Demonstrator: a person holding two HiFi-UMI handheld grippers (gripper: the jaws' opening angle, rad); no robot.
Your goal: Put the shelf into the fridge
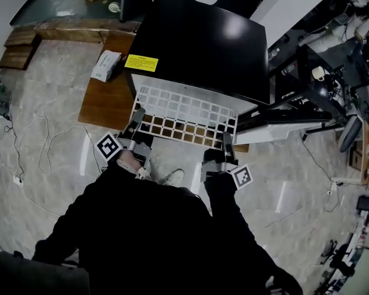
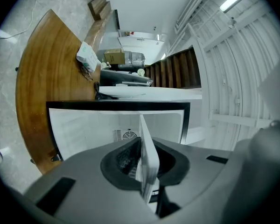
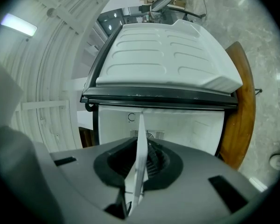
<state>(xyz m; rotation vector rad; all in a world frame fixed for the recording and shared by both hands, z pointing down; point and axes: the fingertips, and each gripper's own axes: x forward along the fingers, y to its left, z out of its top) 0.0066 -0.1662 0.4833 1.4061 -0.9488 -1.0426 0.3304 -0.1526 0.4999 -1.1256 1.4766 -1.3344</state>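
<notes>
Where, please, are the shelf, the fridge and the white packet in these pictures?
shelf (image 1: 184, 112): head view, middle of its white grid.
fridge (image 1: 203, 42): head view, its black top.
white packet (image 1: 106, 65): head view, its upper face.

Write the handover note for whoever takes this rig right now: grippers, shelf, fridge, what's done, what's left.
Left hand-held gripper: shut on the wire shelf at its near edge, left side.
Right hand-held gripper: shut on the same edge, right side.
Wire shelf: held level, far edge at the open front of the fridge, most of it outside.
Fridge door: open, at the right.
Done: shelf lifted and brought to the opening.
Left: slide it fully in, then release both.
</notes>
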